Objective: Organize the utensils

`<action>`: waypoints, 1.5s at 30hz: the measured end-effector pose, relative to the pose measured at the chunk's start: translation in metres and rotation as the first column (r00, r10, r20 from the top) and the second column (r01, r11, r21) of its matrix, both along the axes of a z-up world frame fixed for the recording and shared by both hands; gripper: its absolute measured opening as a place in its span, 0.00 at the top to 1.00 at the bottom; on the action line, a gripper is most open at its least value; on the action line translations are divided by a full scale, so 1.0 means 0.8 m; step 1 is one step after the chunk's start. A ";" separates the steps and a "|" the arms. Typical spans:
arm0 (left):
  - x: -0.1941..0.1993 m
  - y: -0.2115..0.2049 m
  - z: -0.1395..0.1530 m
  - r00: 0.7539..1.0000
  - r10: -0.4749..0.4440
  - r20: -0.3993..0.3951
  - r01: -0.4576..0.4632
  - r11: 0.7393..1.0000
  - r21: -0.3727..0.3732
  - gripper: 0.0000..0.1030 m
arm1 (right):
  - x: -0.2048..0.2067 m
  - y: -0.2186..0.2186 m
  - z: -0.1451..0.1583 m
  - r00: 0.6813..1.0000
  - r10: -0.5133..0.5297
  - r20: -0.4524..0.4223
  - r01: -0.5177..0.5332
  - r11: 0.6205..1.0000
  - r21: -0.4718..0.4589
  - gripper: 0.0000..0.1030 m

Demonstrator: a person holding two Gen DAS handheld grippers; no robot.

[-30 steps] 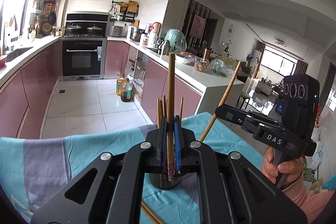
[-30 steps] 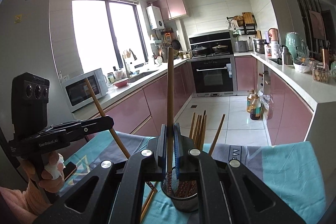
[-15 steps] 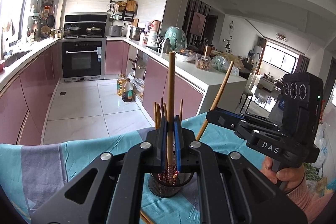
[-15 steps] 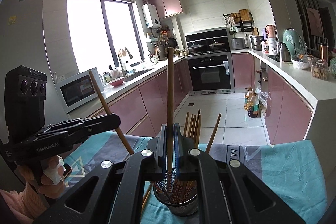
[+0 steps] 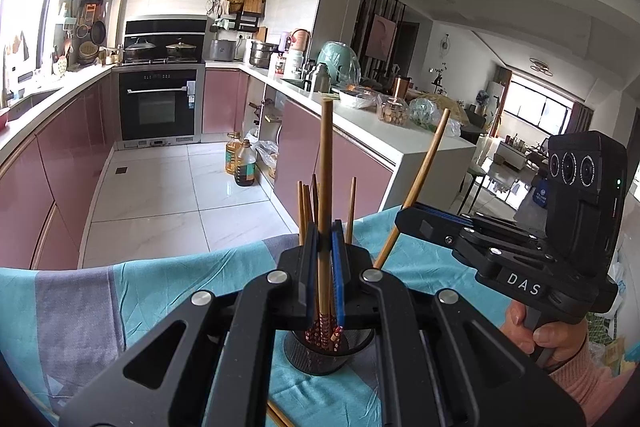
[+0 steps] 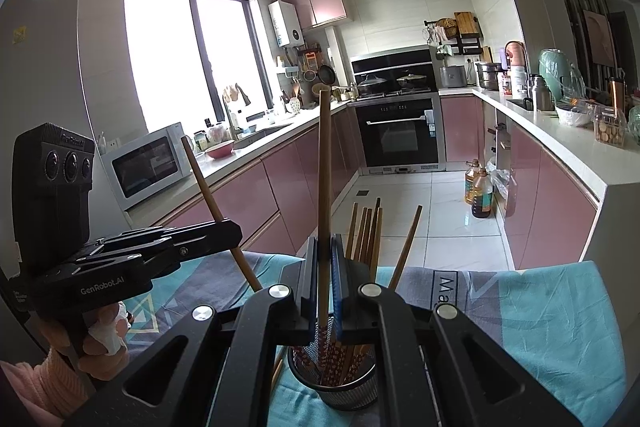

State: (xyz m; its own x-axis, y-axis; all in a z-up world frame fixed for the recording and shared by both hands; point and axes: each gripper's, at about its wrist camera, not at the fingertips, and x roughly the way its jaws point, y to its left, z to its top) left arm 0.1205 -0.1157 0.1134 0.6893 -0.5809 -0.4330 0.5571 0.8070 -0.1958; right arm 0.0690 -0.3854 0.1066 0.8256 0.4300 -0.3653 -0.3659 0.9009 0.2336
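Change since a second ago: in both wrist views the mesh holder has slid out from under the gripper bodies and shows more fully; each chopstick now hangs over its mouth, patterned end down.
Left gripper (image 5: 325,259): clamped narrow on one upright chopstick (image 5: 325,163), whose patterned end sits in or just above the mesh holder (image 5: 320,359) among the chopsticks already standing there.
Right gripper (image 6: 325,267): clamped narrow on another chopstick (image 6: 324,167), also upright, its lower end inside the holder's rim (image 6: 360,397) as far as the view shows.
Loose chopstick (image 5: 276,415): lies on the teal cloth (image 5: 160,291), just near-side of the holder, not yet sorted.
Holder contents: several chopsticks lean toward the far side, one splayed right.
Risk, crowding: I judge two grippers meeting over one small mouth could knock together, or a stick could catch the rim and land outside.
Risk, tipping: a sideways push on the leaning bundle could topple the light holder and spill it onto the cloth.
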 end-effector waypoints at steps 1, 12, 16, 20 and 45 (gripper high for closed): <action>0.001 0.000 -0.001 1.000 0.001 -0.001 -0.001 1.000 0.001 0.93 | 0.000 0.000 0.000 1.000 0.000 -0.001 0.000 1.000 0.000 0.95; 0.008 0.002 -0.005 1.000 -0.001 -0.016 0.001 1.000 0.014 0.93 | 0.001 0.001 -0.008 1.000 0.002 -0.015 -0.002 1.000 -0.003 0.95; 0.010 0.003 -0.007 1.000 -0.002 -0.021 0.002 1.000 0.017 0.93 | 0.003 0.000 -0.010 1.000 0.002 -0.019 -0.002 1.000 -0.002 0.95; 0.010 -0.002 -0.008 1.000 0.000 -0.028 0.001 1.000 0.020 0.93 | 0.006 -0.001 -0.012 1.000 0.003 -0.024 -0.003 1.000 0.001 0.95; 0.011 0.000 -0.014 0.999 -0.005 -0.039 0.006 1.000 0.029 0.93 | 0.000 0.001 -0.027 0.999 0.012 -0.043 -0.013 1.000 -0.004 0.95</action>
